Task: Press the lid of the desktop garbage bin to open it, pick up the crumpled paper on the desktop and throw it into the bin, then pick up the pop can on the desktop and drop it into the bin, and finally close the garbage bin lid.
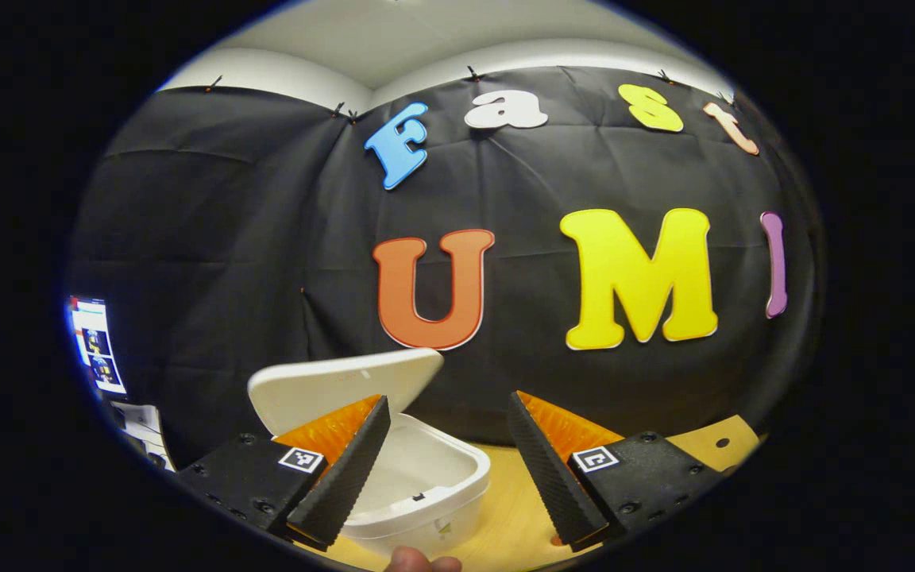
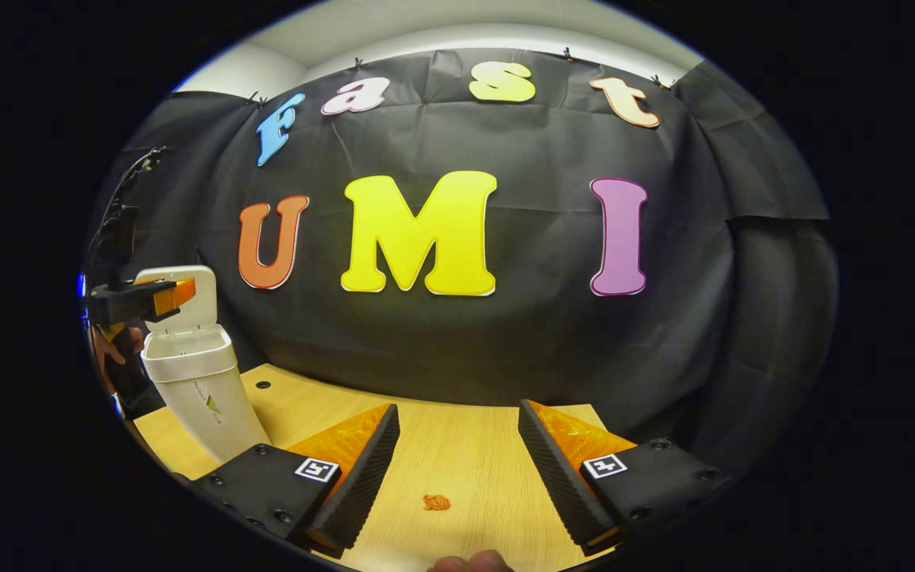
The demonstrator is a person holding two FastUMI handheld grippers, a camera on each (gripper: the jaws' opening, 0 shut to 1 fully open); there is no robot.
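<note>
From my station the garbage bin reads white all over, body and raised lid alike, with a small green-and-grey mark printed on its side. Its inside walls are the same plain white. The desktop is pale yellow wood with a fine straight grain and a couple of small dark round holes. A little orange scrap lies on that wood. The booth's wall is black cloth, creased in a faint grid of fold lines. Above the cloth I see an off-white room wall.
</note>
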